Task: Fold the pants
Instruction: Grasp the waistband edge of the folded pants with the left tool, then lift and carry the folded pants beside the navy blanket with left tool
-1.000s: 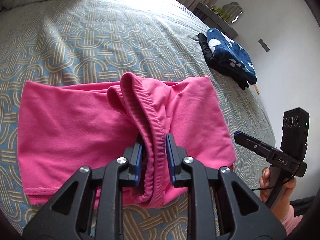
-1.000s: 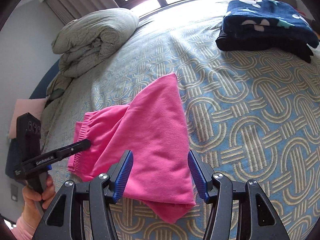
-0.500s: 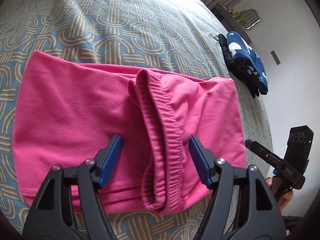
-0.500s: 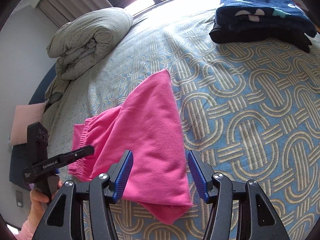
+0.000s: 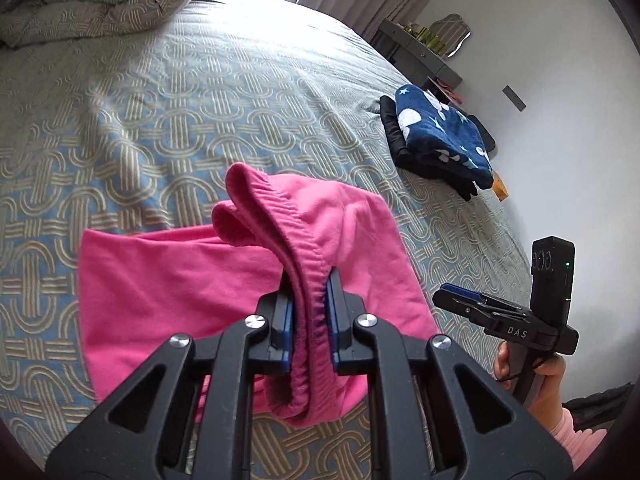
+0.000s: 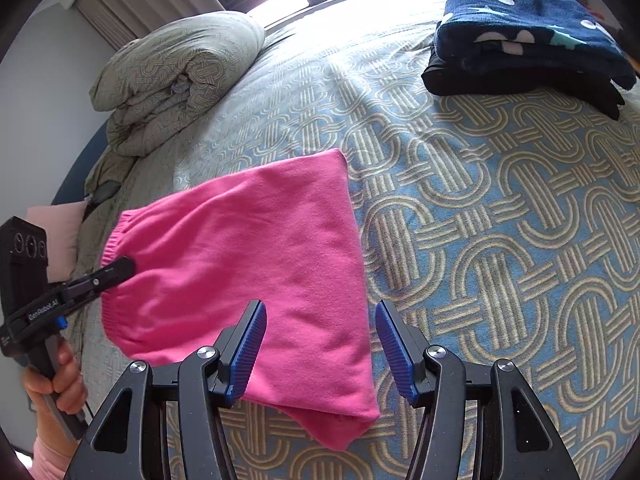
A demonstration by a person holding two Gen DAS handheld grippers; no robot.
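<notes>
1. The pants (image 5: 168, 280), bright pink and partly folded, are seen lying on the patterned bedspread (image 5: 200, 92) in the lower middle of both views.
2. Their gathered waistband (image 5: 304, 264) is pinched between the pads of the left gripper (image 5: 310, 316), whose jaws have just been closing on it; this edge is held raised above the rest of the cloth.
3. The right gripper (image 6: 320, 348) is held with its fingers spread, one to each side of the near corner of the pants, and no cloth is pressed by them.
4. A stack of dark folded clothes (image 6: 528, 44) is seen at the upper right of the right wrist view, well apart from the pants.
5. A rolled quilt (image 6: 176, 76) lies at the upper left.
</notes>
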